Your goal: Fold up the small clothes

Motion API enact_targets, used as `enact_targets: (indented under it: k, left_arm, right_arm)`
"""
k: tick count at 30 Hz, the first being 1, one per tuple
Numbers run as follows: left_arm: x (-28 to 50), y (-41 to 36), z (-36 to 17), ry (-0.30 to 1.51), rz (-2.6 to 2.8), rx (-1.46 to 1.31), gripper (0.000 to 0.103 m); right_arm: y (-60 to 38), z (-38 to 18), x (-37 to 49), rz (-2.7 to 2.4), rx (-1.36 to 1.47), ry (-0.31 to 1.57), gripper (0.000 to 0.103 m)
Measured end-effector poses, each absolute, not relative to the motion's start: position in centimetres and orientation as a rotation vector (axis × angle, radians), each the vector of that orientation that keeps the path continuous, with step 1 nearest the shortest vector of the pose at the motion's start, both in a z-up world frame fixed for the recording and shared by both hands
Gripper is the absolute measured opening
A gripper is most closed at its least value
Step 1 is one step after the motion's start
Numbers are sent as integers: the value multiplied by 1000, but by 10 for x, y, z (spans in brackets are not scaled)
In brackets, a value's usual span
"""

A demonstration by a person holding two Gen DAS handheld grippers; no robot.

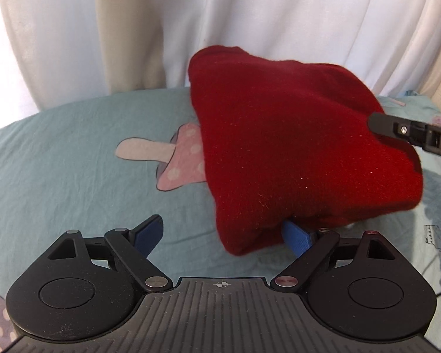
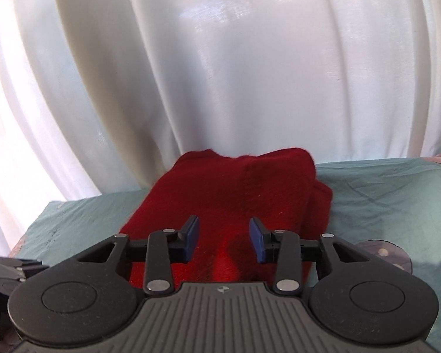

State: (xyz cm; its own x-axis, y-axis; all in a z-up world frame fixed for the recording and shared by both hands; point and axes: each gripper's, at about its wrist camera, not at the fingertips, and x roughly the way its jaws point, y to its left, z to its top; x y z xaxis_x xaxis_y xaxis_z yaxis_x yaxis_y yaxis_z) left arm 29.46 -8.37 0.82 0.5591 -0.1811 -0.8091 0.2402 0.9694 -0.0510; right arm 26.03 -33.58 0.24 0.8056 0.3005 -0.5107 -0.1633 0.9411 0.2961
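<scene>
Red garment (image 2: 229, 206) under right tool (image 2: 224, 235), unpinched

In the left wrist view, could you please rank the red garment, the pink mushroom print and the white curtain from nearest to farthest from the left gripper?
1. Red garment, draped over the right finger of the left gripper.
2. Pink mushroom print, ahead on the sheet, left of the garment.
3. White curtain, behind the bed.

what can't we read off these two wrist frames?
- Left wrist view: the left gripper has its right finger tip hidden under the red garment.
- Same view: the right gripper is cut off by the right edge; its opening is unseen here.
- Right wrist view: the garment's near edge is hidden behind the gripper body.
- Both views: garment type unclear, bundled up on the sheet.
</scene>
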Motion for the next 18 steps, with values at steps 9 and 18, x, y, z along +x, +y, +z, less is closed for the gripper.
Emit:
enact_targets:
  k: [9,18]
  left_arm:
    - [312,-54,-6,1018,-177,34,98]
    - [321,11,37,925,-93,38,99]
  right_arm:
    - [-324,-39,285,299,201,699,33]
    - [-399,-32,293,253,463,688,83]
